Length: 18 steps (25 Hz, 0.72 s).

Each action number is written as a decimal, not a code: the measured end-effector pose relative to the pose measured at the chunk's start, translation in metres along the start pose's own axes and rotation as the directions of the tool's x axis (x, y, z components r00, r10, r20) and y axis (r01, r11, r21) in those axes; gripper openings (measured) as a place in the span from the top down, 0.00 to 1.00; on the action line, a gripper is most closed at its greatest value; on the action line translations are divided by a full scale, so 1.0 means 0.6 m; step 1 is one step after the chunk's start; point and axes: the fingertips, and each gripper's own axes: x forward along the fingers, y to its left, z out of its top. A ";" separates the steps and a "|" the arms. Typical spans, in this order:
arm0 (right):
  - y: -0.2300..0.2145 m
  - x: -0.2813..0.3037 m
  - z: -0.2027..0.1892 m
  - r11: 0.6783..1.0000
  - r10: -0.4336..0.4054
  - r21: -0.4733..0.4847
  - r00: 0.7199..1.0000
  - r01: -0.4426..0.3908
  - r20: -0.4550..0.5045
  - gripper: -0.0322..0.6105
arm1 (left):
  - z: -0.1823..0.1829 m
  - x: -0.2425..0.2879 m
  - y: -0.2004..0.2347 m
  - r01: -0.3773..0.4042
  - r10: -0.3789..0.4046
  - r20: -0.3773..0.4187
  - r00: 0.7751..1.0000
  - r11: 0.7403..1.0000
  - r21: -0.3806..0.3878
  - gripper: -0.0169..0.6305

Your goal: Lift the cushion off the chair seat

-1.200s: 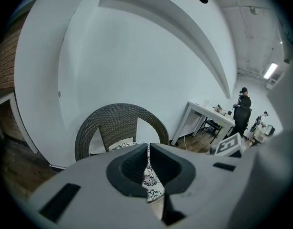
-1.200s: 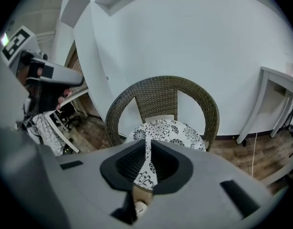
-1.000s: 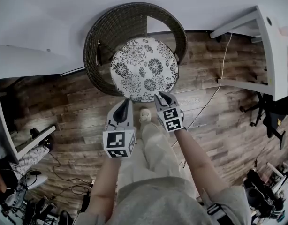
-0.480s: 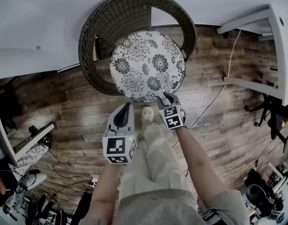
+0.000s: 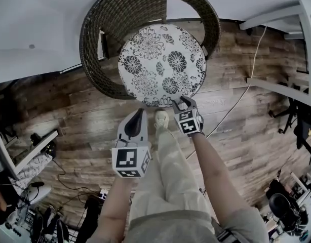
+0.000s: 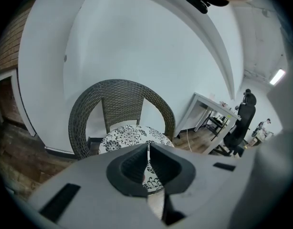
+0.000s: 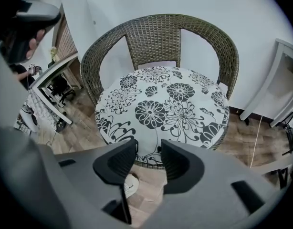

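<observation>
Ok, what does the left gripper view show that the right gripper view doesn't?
Only the left gripper view: the left claw, shut and empty, and a black office chair at far right.

Only the right gripper view: the right claw, which has just been opening, with nothing between its jaws, and a shoe below it.

Both: the wicker chair, the cushion lying on its seat, the wall behind and a white desk to the right.
</observation>
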 end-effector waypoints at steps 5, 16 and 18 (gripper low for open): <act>-0.001 0.010 -0.003 0.999 -0.023 -0.030 1.000 0.023 -0.006 0.70 | -0.013 -0.005 0.005 0.001 -0.001 0.000 1.000 1.000 -0.007 0.95; 0.004 0.016 -0.004 0.997 -0.074 -0.006 0.997 0.073 -0.034 0.85 | -0.022 -0.025 0.007 0.006 -0.005 0.017 1.000 1.000 -0.018 0.95; 0.007 0.014 -0.007 0.996 -0.084 0.004 0.996 0.084 -0.039 0.90 | -0.025 -0.033 0.005 0.010 -0.010 0.022 1.000 1.000 -0.016 0.95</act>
